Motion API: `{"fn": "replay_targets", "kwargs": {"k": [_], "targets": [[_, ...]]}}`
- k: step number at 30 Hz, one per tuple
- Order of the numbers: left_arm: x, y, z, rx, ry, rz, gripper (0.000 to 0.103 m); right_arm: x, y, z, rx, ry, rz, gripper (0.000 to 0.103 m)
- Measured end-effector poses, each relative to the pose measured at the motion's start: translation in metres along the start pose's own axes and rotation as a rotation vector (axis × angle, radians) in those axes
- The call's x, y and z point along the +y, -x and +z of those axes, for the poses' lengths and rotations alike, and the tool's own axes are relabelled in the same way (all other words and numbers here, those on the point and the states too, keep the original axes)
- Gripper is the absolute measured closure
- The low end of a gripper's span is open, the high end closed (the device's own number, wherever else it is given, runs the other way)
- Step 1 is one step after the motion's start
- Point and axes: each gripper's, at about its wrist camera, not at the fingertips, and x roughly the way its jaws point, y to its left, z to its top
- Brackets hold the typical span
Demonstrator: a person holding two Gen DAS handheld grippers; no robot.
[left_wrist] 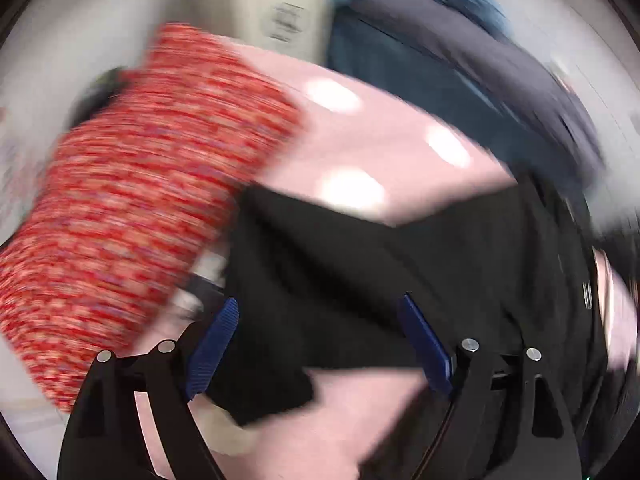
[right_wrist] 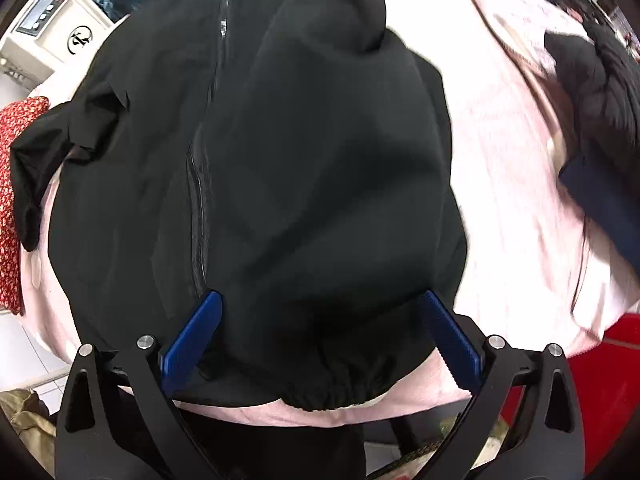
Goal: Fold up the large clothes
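A black zip jacket lies spread on a pink-covered surface, its zipper running up the middle and its elastic hem at the near edge. One sleeve trails off to the left. My right gripper is open just above the hem, blue pads wide apart, holding nothing. In the blurred left wrist view, my left gripper is open over a part of the black jacket on the pink cover.
A red patterned cushion lies left of the jacket and also shows in the right wrist view. Dark and blue clothes are piled at the right. A white appliance stands far left. Blue and dark garments lie beyond.
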Motion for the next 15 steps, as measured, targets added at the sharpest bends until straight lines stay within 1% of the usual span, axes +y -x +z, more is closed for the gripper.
{"fn": "replay_targets", "kwargs": {"k": [1, 3, 4, 5, 7, 8, 9, 10, 12, 14, 15], "targets": [[-0.019, -0.006, -0.012, 0.022, -0.049, -0.029, 0.018, 0.002, -0.003, -0.001, -0.005, -0.005, -0.001, 0.017], [-0.060, -0.023, -0.043, 0.093, -0.153, -0.122, 0.016, 0.007, -0.005, -0.001, -0.018, -0.004, -0.012, 0.034], [-0.073, -0.029, -0.055, 0.125, -0.184, -0.146, 0.016, 0.010, -0.006, -0.001, -0.019, -0.003, -0.011, 0.053], [-0.087, -0.035, -0.069, 0.165, -0.219, -0.167, 0.016, 0.013, -0.006, 0.000, -0.020, -0.003, -0.011, 0.069], [-0.112, -0.049, -0.100, 0.244, -0.291, -0.198, 0.016, 0.018, -0.001, 0.001, -0.042, -0.007, -0.023, 0.085], [-0.117, -0.051, -0.110, 0.258, -0.303, -0.202, 0.016, 0.018, 0.003, -0.002, -0.055, -0.012, -0.020, 0.090], [-0.123, -0.055, -0.122, 0.282, -0.321, -0.209, 0.016, 0.012, 0.011, -0.003, -0.081, -0.034, -0.014, 0.093], [-0.124, -0.057, -0.126, 0.297, -0.325, -0.214, 0.016, 0.007, 0.017, -0.003, -0.097, -0.054, -0.013, 0.097], [-0.124, -0.061, -0.131, 0.324, -0.325, -0.221, 0.016, -0.016, 0.036, -0.001, -0.154, -0.129, -0.022, 0.099], [-0.120, -0.064, -0.131, 0.325, -0.330, -0.210, 0.016, -0.053, 0.063, 0.007, -0.229, -0.228, -0.033, 0.099], [-0.118, -0.063, -0.129, 0.318, -0.336, -0.193, 0.016, -0.062, 0.072, 0.010, -0.252, -0.247, -0.039, 0.099]]}}
